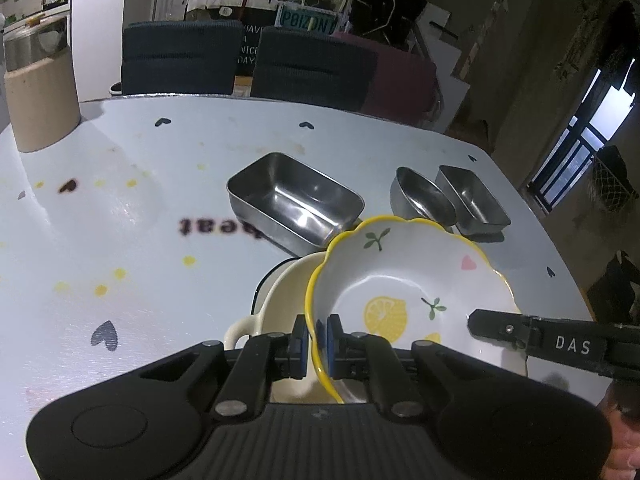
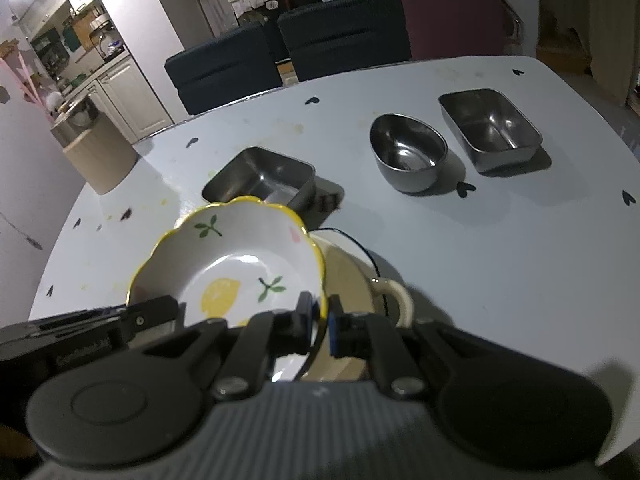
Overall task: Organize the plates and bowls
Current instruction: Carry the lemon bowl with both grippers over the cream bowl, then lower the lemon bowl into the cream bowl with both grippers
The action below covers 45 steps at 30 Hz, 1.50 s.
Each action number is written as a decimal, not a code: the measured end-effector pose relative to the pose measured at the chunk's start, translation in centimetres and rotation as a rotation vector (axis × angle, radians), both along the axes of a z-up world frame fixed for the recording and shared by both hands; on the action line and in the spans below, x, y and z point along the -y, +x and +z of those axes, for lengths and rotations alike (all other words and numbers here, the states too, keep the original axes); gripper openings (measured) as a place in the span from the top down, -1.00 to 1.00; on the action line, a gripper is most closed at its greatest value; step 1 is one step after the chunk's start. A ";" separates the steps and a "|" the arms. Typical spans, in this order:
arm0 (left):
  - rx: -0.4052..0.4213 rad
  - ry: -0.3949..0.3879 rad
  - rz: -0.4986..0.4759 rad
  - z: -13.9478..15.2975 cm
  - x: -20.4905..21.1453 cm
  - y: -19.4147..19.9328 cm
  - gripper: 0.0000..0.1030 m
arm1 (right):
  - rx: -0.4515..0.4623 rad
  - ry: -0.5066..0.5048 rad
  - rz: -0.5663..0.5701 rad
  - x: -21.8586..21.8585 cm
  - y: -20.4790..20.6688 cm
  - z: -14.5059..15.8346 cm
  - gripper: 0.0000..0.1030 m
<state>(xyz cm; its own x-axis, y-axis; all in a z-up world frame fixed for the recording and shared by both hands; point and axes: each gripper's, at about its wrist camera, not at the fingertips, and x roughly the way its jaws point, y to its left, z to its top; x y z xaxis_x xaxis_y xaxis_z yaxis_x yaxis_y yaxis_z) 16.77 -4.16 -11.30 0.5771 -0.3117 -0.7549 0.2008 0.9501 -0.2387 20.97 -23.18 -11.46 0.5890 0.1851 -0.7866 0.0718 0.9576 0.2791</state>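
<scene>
- The lemon-print bowl (image 1: 404, 280) is held by its yellow scalloped rim on two opposite sides and hangs, tilted, just above the cream handled dish (image 1: 280, 292); whether the two touch cannot be told.
- On the left side, the left gripper (image 1: 318, 336) is seen with its blue pads (image 1: 303, 336) pinched on the rim; only a thin edge of glazed ceramic is gripped, so a slip is judged possible if the hands drift apart or twist unevenly.
- On the right side, the right gripper (image 2: 322, 320) is clamped on the opposite rim in the same way; a chipped scallop is judged the risk if the bowl is set down hard on the dish.
- A poorly seated stack is also judged possible, since the dish's handle (image 2: 394, 296) juts out beside the bowl.
- In the left wrist view, the large steel tray (image 1: 296, 200) is shown just behind the bowl, and the other gripper's finger is seen reaching in from the right.
- In the right wrist view, the oval steel bowl (image 2: 408, 156) and small steel tray (image 2: 490, 128) are shown well apart from the stack, with bare table (image 2: 520, 260) between.
</scene>
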 end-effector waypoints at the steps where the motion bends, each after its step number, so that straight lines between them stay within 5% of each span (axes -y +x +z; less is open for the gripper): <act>1: -0.005 0.001 -0.001 -0.2 0.1 0.2 0.82 | -0.005 -0.001 -0.001 0.0 0.1 -0.1 0.82; 45: -0.121 0.045 -0.025 -4.3 0.1 2.6 0.78 | -0.166 -0.029 -0.003 -0.5 3.4 -3.3 0.83</act>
<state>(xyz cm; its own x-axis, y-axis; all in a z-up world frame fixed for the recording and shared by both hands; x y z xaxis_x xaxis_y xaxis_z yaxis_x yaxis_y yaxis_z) 19.39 -4.27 -15.58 0.4736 -0.2885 -0.8321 0.1964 0.9556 -0.2196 24.37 -22.69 -14.75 0.4507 0.1590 -0.8784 0.1177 0.9648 0.2350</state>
